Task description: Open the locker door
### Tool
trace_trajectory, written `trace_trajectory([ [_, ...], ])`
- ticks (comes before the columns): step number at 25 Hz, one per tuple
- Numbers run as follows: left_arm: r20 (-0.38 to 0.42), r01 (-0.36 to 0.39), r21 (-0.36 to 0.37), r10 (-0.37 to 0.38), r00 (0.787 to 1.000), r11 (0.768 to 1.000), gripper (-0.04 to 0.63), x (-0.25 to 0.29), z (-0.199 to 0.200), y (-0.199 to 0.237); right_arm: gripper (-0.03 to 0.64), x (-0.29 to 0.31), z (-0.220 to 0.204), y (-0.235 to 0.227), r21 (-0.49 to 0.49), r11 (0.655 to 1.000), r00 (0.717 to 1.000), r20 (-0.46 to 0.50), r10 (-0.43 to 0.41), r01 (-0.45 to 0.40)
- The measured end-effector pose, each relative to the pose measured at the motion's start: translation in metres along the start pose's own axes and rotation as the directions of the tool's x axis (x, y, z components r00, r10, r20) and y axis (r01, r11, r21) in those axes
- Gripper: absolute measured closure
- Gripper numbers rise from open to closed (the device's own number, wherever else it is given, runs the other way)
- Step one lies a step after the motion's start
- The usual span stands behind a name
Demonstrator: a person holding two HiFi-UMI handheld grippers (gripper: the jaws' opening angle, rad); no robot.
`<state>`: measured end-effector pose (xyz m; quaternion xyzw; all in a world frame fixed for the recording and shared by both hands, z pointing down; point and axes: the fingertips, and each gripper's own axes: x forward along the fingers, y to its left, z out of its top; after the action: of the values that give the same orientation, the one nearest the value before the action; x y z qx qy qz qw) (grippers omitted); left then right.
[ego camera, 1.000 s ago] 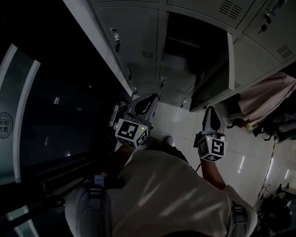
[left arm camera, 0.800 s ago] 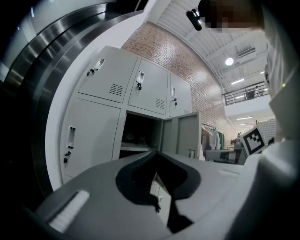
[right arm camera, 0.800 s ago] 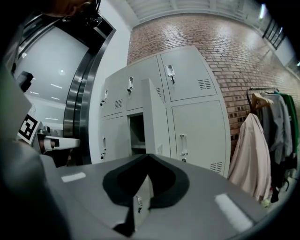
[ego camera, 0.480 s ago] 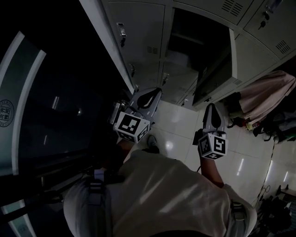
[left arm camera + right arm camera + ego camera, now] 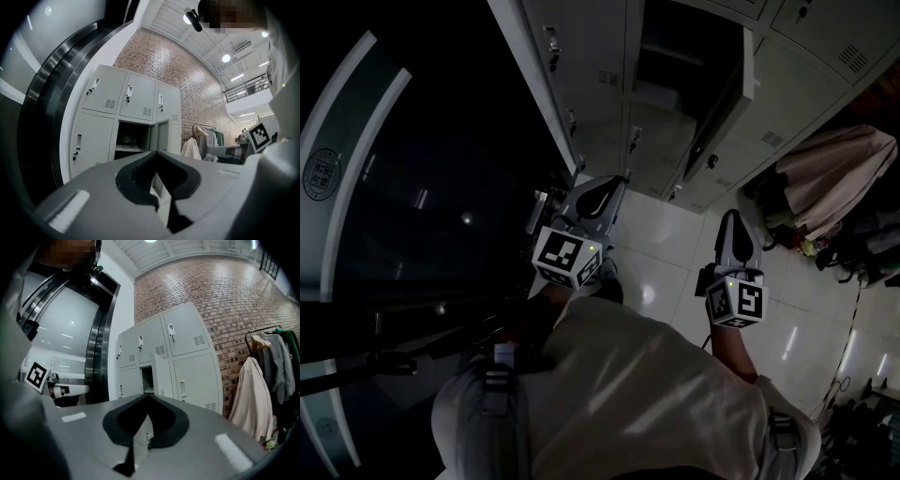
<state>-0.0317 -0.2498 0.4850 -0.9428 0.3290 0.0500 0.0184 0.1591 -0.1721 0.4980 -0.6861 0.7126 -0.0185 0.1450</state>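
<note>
A bank of pale grey lockers [image 5: 600, 66] stands ahead. One middle door [image 5: 727, 103] hangs open, and its dark compartment [image 5: 670, 70] shows a shelf. The same open door [image 5: 161, 136] and compartment [image 5: 133, 138] appear in the left gripper view, and smaller in the right gripper view, the door [image 5: 159, 376] beside the compartment [image 5: 146, 379]. My left gripper [image 5: 617, 180] and right gripper [image 5: 733, 214] hang well short of the lockers, above the floor and touching nothing. The fingertips of the left gripper [image 5: 154, 152] and the right gripper [image 5: 149, 394] meet, with nothing between them.
A curved dark glass wall with a metal frame [image 5: 356, 216] rises at the left of the lockers. A clothes rack with a pale garment [image 5: 834, 178] stands at the right, in front of a brick wall [image 5: 234, 301]. Glossy white floor tiles [image 5: 675, 253] lie between me and the lockers.
The head view has tilted, so the lockers and the open door sit higher in the picture. Both grippers stay about where they were, jaws unchanged.
</note>
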Motion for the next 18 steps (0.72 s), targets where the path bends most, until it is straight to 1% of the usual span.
trace_trajectory([
  [5, -0.015, -0.003, -0.006, 0.002, 1.0, 1.0, 0.532, -0.023, -0.006, -0.046, 0.615, -0.054, 0.004, -0.009, 0.023, 1.0, 1.0, -0.01, 0.011, -0.011],
  [8, -0.012, -0.002, 0.006, 0.002, 1.0, 1.0, 0.532, -0.044, -0.004, -0.076, 0.615, -0.091, 0.01, -0.011, 0.011, 1.0, 1.0, -0.001, 0.021, -0.021],
  [13, -0.023, -0.03, 0.009, 0.03, 0.999, 1.0, 0.532, -0.087, -0.011, -0.121, 0.615, -0.152, 0.016, -0.008, -0.022, 0.999, 0.999, 0.0, 0.035, -0.035],
  [16, -0.021, -0.042, 0.007, 0.042, 0.999, 0.999, 0.535, -0.109, -0.007, -0.149, 0.615, -0.184, 0.026, -0.004, -0.007, 0.998, 0.998, 0.005, 0.055, -0.055],
  [18, -0.008, -0.036, 0.015, 0.036, 0.999, 0.999, 0.535, -0.12, -0.002, -0.167, 0.615, -0.204, 0.035, -0.001, -0.004, 0.998, 0.997, 0.019, 0.07, -0.069],
])
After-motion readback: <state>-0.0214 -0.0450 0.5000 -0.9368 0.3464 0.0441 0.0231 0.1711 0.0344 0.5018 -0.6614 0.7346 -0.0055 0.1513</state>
